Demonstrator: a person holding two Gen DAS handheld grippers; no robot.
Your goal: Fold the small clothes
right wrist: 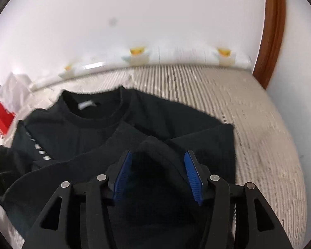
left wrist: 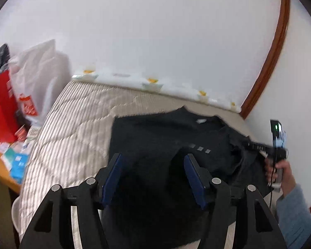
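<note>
Tongs of the left gripper (left wrist: 152, 166) stand parted at lower centre of the left wrist view, holding nothing; a black shirt (left wrist: 165, 137) lies beneath. The right gripper (right wrist: 158, 166) is likewise spread, a fold of that shirt (right wrist: 93, 124) rising between its blue pads (right wrist: 124, 172) unpinched. The garment lies on a striped mattress (left wrist: 72, 124).

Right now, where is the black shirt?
The black shirt lies on the striped bed cover, collar toward the white wall, in front of both grippers.
</note>
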